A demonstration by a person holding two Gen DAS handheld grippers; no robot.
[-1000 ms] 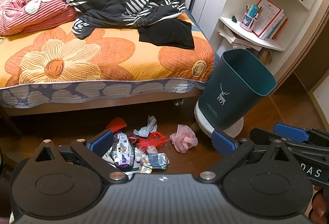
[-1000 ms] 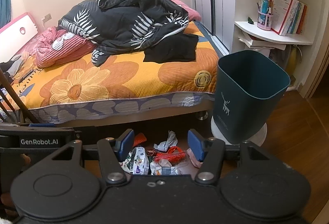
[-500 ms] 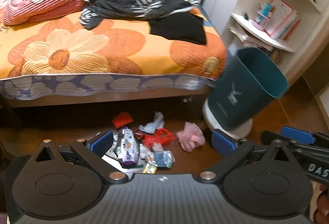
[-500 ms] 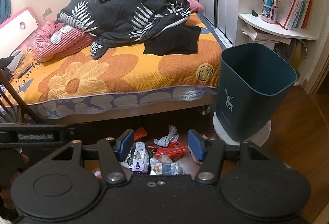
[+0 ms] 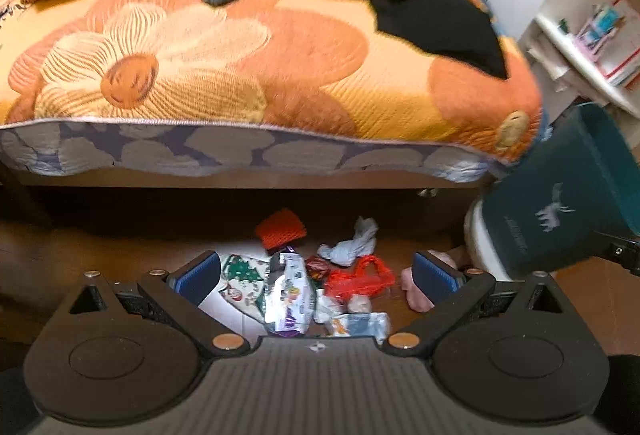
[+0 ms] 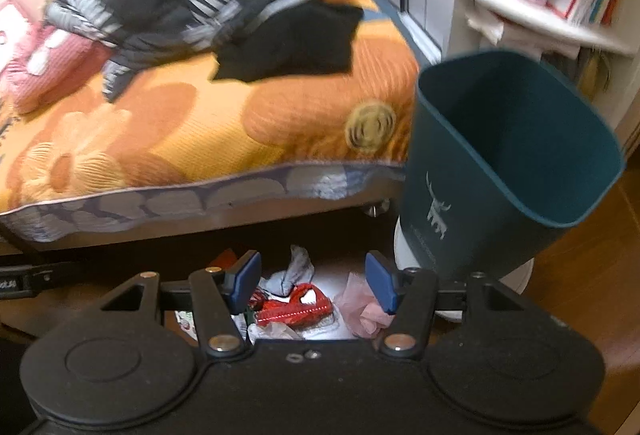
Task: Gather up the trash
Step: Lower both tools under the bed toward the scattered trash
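Both tools, left tool [image 5: 316,277] and right tool [image 6: 312,285], hang released above the trash pile [image 5: 316,283] on the floor by the bed [image 5: 256,83] (nothing grasped yet). Reaching is the step; next, descend, pinch one piece, carry it right to the bin [image 6: 500,171].

Warm indoor light, motion blur throughout (worst toward the fisheye-bent edges), deep shadow under the bed [image 5: 248,83].

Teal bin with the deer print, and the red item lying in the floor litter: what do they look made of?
The teal waste bin with a white deer print looks like moulded plastic with a matte finish: smooth walls, thin even rim. The crumpled red bag seems to be thin plastic film, judging by its creases and glossy highlights, though blur leaves that open.
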